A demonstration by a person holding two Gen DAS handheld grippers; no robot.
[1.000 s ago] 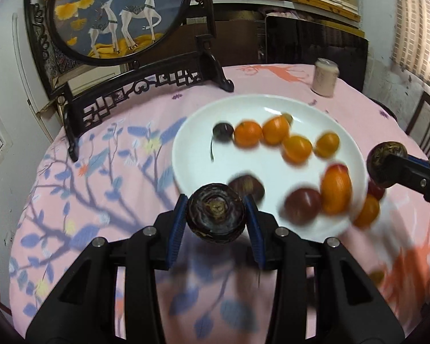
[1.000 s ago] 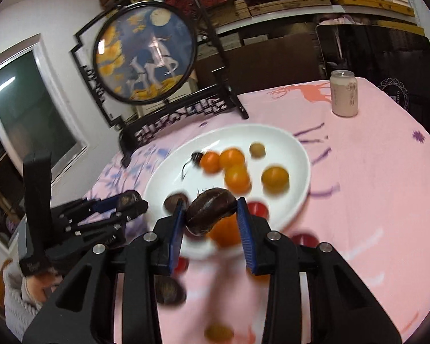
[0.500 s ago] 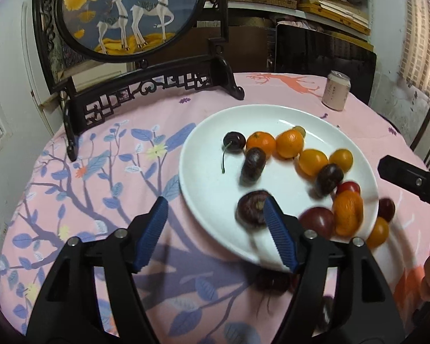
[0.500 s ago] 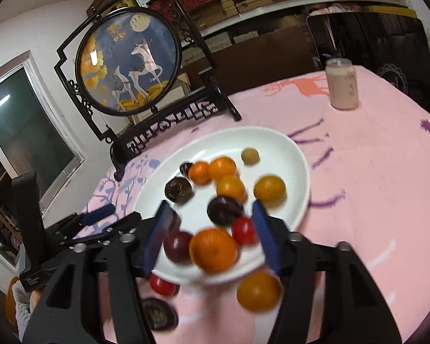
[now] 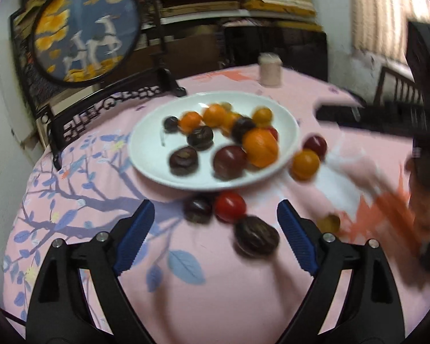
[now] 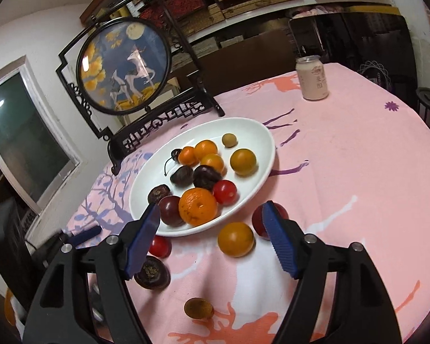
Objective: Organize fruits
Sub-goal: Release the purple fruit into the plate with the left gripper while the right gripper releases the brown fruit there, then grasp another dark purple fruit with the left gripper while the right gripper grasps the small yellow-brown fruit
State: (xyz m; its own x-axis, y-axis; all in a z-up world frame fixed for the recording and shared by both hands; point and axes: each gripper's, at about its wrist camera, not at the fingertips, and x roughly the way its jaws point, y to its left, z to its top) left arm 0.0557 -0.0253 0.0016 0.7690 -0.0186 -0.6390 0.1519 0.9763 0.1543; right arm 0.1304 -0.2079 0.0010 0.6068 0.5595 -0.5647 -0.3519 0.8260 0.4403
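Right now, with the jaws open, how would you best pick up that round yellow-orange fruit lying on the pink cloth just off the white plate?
Probably across the widest middle of the round yellow-orange fruit, coming down from above and in front with the right gripper, whose jaws are opening around it. It is smooth and round, so any pair of opposite sides serves; the dark red fruit crowds one side.
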